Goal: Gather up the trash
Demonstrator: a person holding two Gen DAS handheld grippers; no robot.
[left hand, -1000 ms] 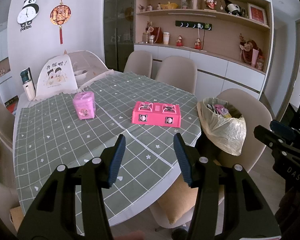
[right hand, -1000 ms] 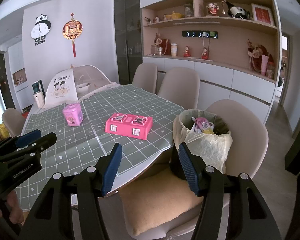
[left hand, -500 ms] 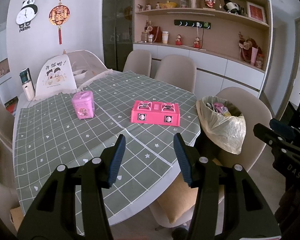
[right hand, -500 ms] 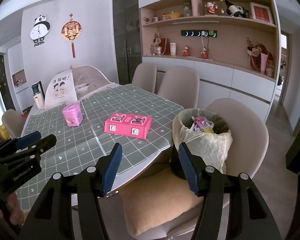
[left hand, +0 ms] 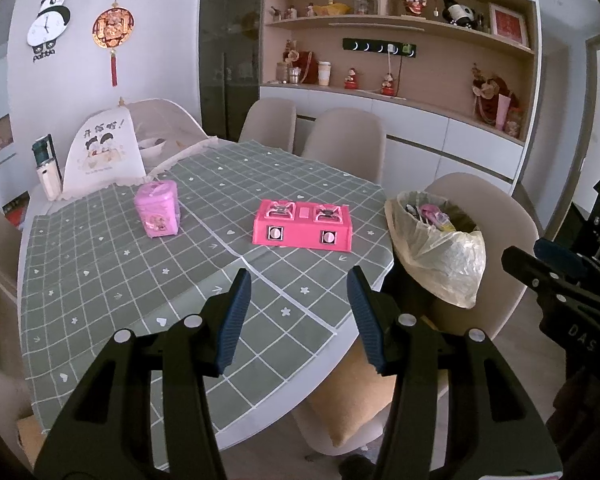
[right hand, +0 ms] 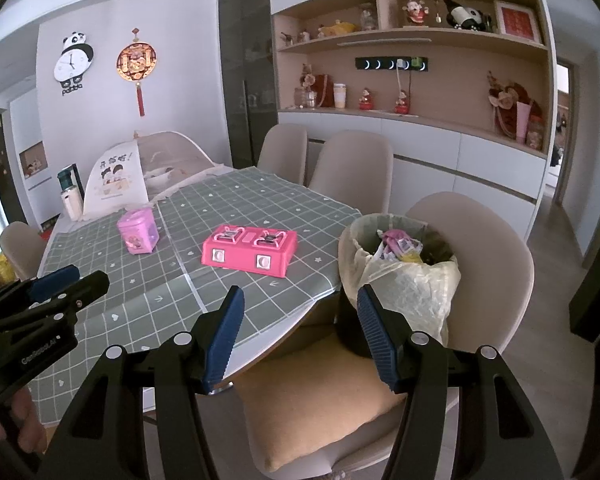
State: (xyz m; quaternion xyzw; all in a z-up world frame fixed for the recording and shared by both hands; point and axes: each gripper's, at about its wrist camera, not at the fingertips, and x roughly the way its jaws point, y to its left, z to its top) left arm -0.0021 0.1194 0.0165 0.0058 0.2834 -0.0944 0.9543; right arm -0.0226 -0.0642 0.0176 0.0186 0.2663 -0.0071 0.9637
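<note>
A bin lined with a pale plastic bag [left hand: 440,256] [right hand: 404,276] stands on the chair seat at the table's right end, with pink and yellow wrappers [right hand: 398,246] showing inside. My left gripper [left hand: 298,304] hangs open above the table's near edge, nothing between its blue pads. My right gripper [right hand: 298,320] is open too, over the chair's orange cushion [right hand: 320,392], just left of the bin. Each gripper shows at the edge of the other's view: the right gripper [left hand: 556,276], the left gripper [right hand: 48,292].
On the green checked tablecloth [left hand: 112,272] sit a pink toy stove [left hand: 302,230] [right hand: 250,250] and a pink tin [left hand: 158,208] [right hand: 138,230]. A mesh food cover [left hand: 140,144] stands at the far end. Beige chairs [left hand: 340,140] ring the table; shelves line the back wall.
</note>
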